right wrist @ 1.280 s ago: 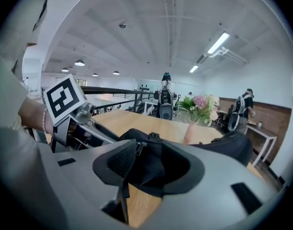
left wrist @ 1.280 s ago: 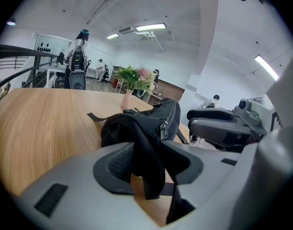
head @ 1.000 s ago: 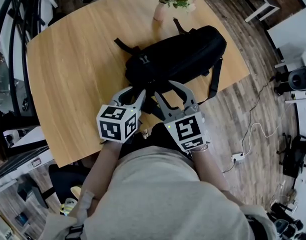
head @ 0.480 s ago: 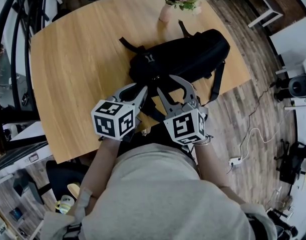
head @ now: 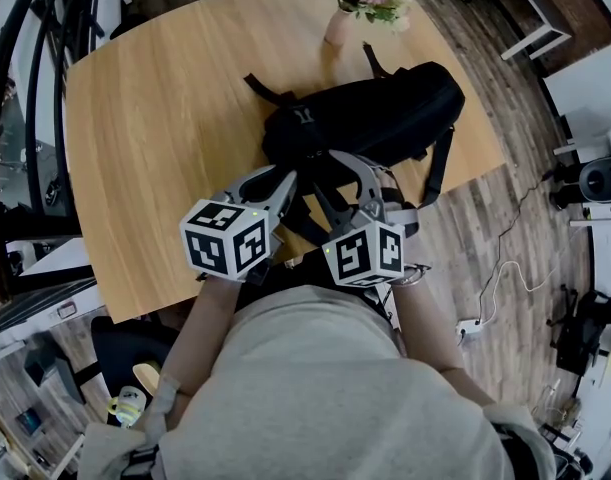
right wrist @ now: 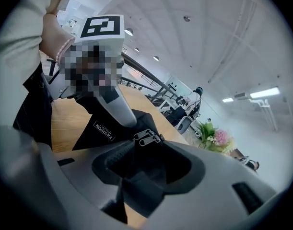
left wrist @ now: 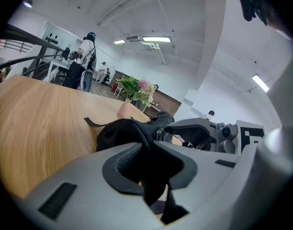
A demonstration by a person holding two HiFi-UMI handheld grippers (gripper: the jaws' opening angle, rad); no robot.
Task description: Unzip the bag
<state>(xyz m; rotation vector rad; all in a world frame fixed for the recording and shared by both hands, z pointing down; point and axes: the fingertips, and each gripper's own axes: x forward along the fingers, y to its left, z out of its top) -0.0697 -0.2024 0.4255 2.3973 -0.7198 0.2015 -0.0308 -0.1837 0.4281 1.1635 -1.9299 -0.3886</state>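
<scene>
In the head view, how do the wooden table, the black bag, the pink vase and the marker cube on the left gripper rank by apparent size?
1. wooden table
2. black bag
3. marker cube on the left gripper, enlarged by nearness to the camera
4. pink vase

Right tongs (right wrist: 142, 169) just opening, bag fabric (right wrist: 139, 186) between, zipper pulls (right wrist: 147, 137) beyond

Quantities in view: one wooden worktop (head: 155, 138), one black bag (head: 385, 108), two metal zipper pulls (right wrist: 147, 137) side by side on the bag, one vase (head: 337, 28) of flowers at the far edge. Grippers: two, the left gripper (head: 276, 179) and the right gripper (head: 322, 174).
</scene>
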